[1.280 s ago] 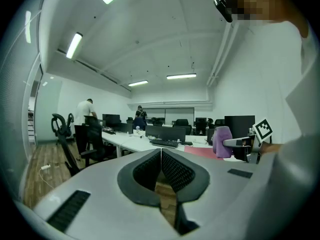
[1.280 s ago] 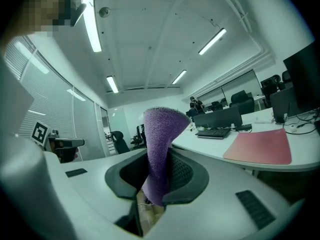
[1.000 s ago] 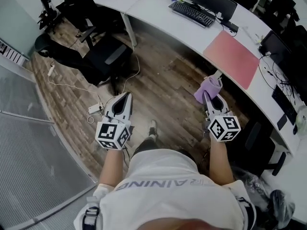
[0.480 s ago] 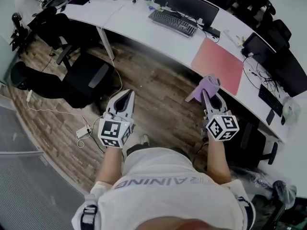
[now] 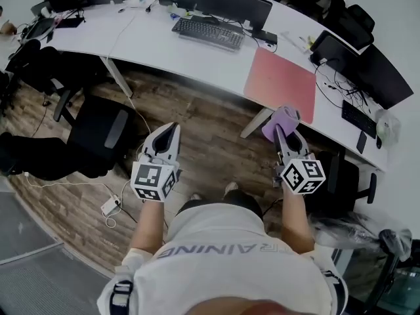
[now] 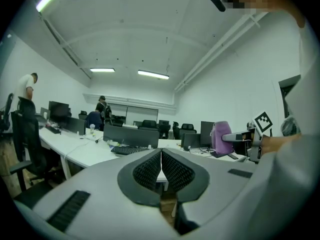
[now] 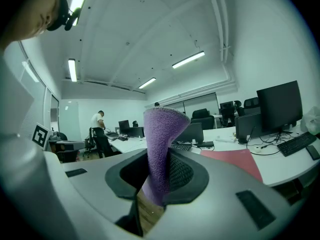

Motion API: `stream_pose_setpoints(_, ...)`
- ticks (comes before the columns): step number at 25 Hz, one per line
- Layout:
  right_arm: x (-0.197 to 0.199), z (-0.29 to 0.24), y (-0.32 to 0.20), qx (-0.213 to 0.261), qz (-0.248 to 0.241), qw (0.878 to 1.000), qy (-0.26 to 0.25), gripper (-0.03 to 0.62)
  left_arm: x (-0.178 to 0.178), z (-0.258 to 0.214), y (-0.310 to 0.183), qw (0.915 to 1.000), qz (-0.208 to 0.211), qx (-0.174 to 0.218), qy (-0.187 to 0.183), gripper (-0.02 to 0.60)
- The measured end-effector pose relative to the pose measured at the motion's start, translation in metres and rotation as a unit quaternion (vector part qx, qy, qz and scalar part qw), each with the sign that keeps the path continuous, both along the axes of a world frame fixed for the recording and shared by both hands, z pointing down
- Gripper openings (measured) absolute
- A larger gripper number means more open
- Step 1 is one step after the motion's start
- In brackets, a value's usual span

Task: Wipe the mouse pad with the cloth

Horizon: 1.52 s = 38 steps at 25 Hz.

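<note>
Cloth (image 5: 282,118) tight in right hand-held gripper (image 5: 280,131), near mouse pad (image 5: 280,83) edge; left hand-held gripper (image 5: 171,128) closed.

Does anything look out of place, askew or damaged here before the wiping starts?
Nothing stands out. The red mouse pad lies flat on the desk, the purple cloth is clamped in the right gripper, and the left gripper is shut and empty.
</note>
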State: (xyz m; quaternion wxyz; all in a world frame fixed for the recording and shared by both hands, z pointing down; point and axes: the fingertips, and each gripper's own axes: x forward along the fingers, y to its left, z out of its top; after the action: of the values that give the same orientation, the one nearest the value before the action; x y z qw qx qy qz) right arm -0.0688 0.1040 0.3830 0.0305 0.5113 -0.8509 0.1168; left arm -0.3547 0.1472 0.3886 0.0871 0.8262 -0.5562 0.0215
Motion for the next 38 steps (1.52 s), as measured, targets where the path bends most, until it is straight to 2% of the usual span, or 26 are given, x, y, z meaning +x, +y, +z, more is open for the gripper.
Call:
stream_pose_setpoints(9, 0.055, 0.022, -0.063, -0.011, 0.041, 0.999, -0.017, 0.098, 0.056, 0.011, -0.083, 0.9990, 0.042, -0.014, -0.003, 0.032)
stream_pose_setpoints(14, 0.095, 0.024, -0.116, -0.010, 0.048, 0.998, -0.031, 0.098, 0.096, -0.005, -0.137, 0.9986, 0.049, -0.004, -0.021, 0.032)
stream_pose_setpoints(23, 0.185, 0.036, -0.203, -0.021, 0.050, 0.997, -0.047, 0.098, 0.189, -0.001, -0.229, 0.9978, 0.056, -0.018, -0.031, 0.034)
stream_pose_setpoints(27, 0.229, 0.052, -0.227, -0.032, 0.061, 0.997, -0.046, 0.098, 0.228, 0.010, -0.265, 0.9975, 0.061, -0.025, -0.026, 0.032)
stream_pose_setpoints(33, 0.283, 0.069, -0.240, -0.050, 0.098, 0.992, -0.053, 0.098, 0.280, 0.019, -0.306, 0.9940, 0.099, -0.035, -0.030, 0.032)
stream_pose_setpoints(38, 0.304, 0.073, -0.257, -0.056, 0.120, 0.990, -0.051, 0.098, 0.304, 0.025, -0.341, 0.9912, 0.122, -0.040, -0.030, 0.032)
